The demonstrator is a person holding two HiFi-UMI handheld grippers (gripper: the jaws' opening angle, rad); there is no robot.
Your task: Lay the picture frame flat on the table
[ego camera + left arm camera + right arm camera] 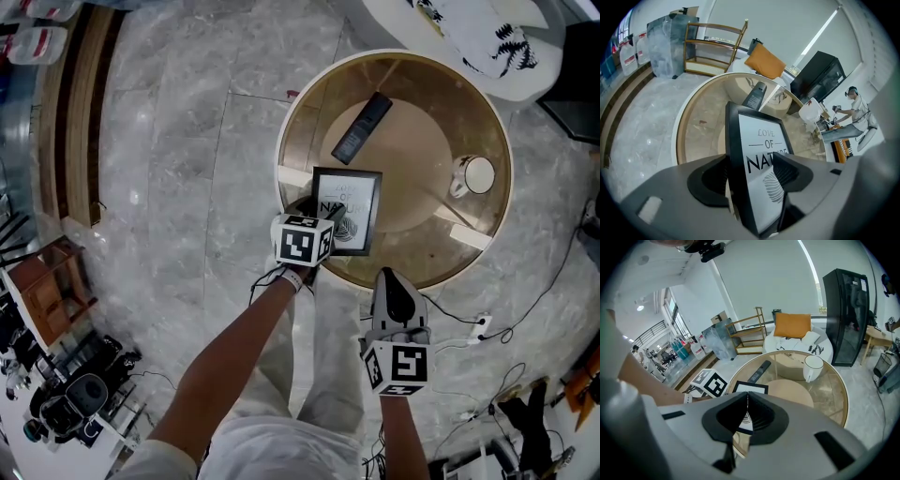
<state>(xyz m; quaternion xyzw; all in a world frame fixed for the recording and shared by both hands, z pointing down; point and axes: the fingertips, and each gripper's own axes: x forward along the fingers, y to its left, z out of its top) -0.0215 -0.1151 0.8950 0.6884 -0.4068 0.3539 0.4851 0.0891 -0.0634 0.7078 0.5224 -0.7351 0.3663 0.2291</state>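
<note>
The fingers (710, 180) of the left gripper (752, 161) stand apart, one on each side of the picture frame (764, 140). There is a gap at the back finger, so they do not clamp it. The frame lies face up, its black border and the printed words "LOVE OF" readable, at the near edge of the surface (427, 89) - as far as the head view shows, it is flat there.

The fingers (764, 420) of the right gripper (746, 397) are closed together with nothing between them. This gripper hangs over the floor (187, 141), just off the rim of the surface.

The surface is round, with a pale rim and a glass top over a brown base. On it, well apart from the frame, are a dark remote control (362, 127) and a white mug (474, 175).

The floor is grey marble - cables (506, 328) run across it near the person's legs. Behind the surface stand a white seat with an orange cushion (792, 325), a wooden shelf (747, 336) and a black cabinet (846, 315).
</note>
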